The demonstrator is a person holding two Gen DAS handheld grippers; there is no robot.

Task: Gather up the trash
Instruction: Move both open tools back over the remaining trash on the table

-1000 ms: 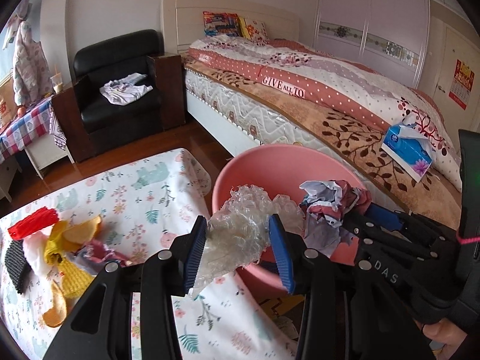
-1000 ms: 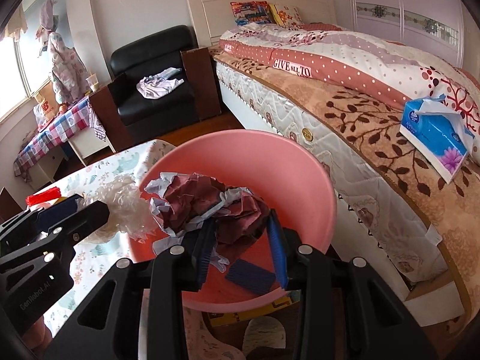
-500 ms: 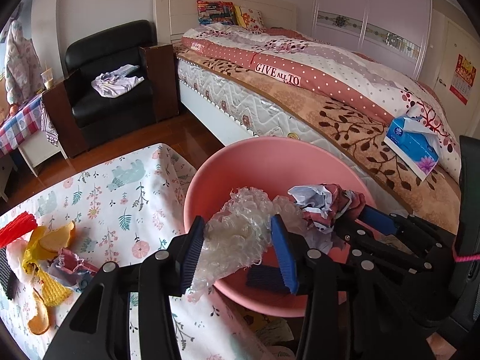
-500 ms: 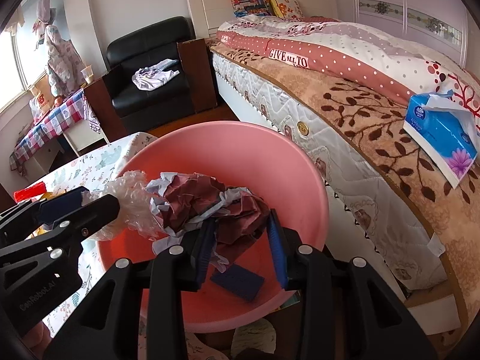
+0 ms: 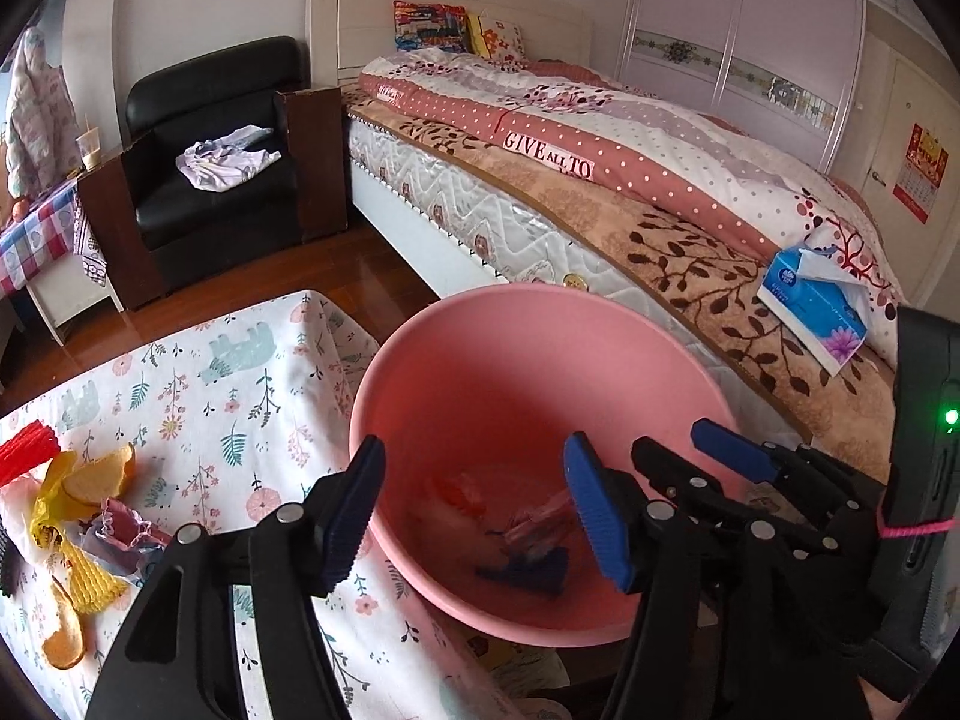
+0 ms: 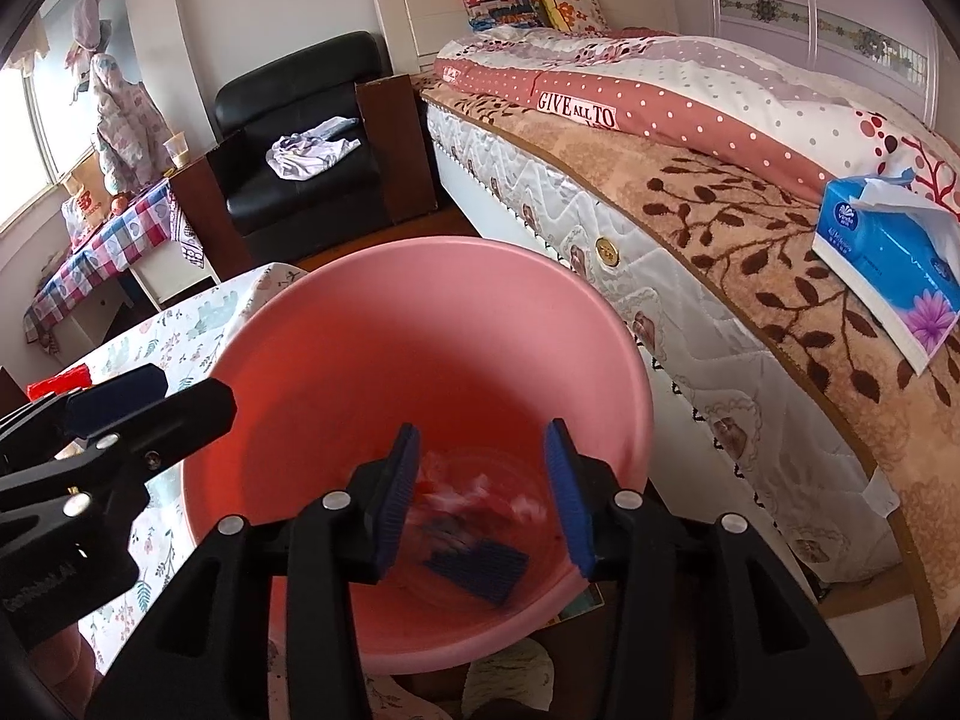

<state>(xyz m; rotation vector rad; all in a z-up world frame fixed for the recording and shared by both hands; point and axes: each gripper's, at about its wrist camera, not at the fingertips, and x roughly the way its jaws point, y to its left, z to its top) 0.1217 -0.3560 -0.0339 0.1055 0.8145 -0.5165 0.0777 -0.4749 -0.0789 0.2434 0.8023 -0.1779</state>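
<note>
Item: pink bin (image 5: 420, 372), standing between the floral-cloth table (image 5: 252, 396) and the bed (image 5: 660, 228). Contents: crumpled scraps lying blurred at the bottom (image 6: 474, 516).
Left gripper (image 5: 474, 510): over the bin mouth, jaws opening wide, nothing between them.
Right gripper (image 6: 483, 492): over the bin mouth, jaws opening, nothing between them.
Outstanding: peel and wrapper pile (image 5: 78, 516) at the table's left end.
Handling note: I would keep both jaws spread until clear of the rim, so nothing snags on the pads
</note>
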